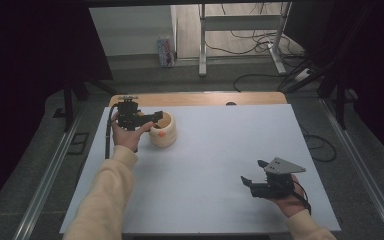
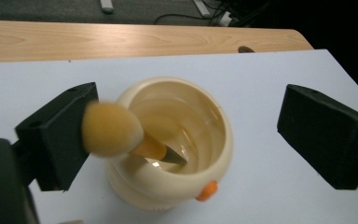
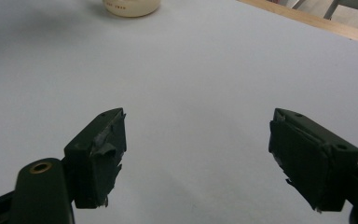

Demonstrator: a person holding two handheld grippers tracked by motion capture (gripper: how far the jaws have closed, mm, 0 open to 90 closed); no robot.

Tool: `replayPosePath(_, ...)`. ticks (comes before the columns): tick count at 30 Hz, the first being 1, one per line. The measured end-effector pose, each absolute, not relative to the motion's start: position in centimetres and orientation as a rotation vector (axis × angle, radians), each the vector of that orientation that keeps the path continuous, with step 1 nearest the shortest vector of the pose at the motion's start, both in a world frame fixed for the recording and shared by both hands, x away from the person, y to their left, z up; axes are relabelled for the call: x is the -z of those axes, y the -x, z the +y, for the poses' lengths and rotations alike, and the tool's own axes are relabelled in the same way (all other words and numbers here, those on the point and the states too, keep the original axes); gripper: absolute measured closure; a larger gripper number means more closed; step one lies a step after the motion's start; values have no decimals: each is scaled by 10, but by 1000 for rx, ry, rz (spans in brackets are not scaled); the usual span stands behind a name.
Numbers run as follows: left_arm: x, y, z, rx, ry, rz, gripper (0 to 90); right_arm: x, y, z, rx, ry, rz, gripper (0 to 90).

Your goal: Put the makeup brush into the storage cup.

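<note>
Left gripper first, from the high view: we've got it at the far left of the white table, jaws over the cream pot, forearm in its pale sleeve reaching up from the bottom edge, hand tucked under the gripper body. Our right gripper sits well apart near the front right, jaws spread and empty, hand resting low on the table.

Switching to the left gripper view: jaws stand wide on either side of the pot, gripping nothing. A brush with a fluffy orange-tan head leans in the pot's mouth, the head just beside our left-hand jaw and its slim handle angled down inside. We'd judge that brush light, the bristles soft and easily crushed, so the firm part just below the head is the place to pinch, not the tuft. That pot looks smooth, rigid and tippable, with a small orange knob low on its side.

Over to the right gripper view: jaws parted over bare white tabletop, nothing between them; the pot's base peeks in at the top edge.
</note>
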State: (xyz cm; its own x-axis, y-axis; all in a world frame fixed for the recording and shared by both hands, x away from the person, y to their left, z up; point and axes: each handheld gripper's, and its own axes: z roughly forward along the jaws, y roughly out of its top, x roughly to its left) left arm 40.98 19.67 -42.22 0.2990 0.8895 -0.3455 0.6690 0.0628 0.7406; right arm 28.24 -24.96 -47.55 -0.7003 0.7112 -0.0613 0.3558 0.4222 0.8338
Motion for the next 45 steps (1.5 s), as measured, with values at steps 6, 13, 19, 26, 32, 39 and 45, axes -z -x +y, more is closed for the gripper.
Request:
replayPosePath(6, 414, -395, 201, -301, -1664, 1408, 61, 475, -283, -251, -1188, -911, 2271, 189)
replayPosePath(13, 406, -381, 212, -332, -1660, 1388, 63, 476, -284, -252, -1193, -922, 2272, 188)
replayPosePath(19, 404, -373, 217, -328, -1669, 1382, 50, 476, -284, -252, -1191, -928, 2268, 187)
replayPosePath(26, 407, -360, 216, -326, -1686, 1352, 50, 476, -279, -250, -1192, -897, 2286, 185)
replayPosePath(32, 415, -343, 216, -321, -1702, 1348, 45, 473, -275, -252, -1179, -895, 2274, 185)
replayPosePath(39, 420, -316, 217, -335, -1721, 1321, 41, 472, -273, -248, -1175, -885, 2271, 184)
replayPosePath(45, 427, -296, 222, -355, -1744, 1279, 54, 473, -276, -249, -1168, -898, 2271, 184)
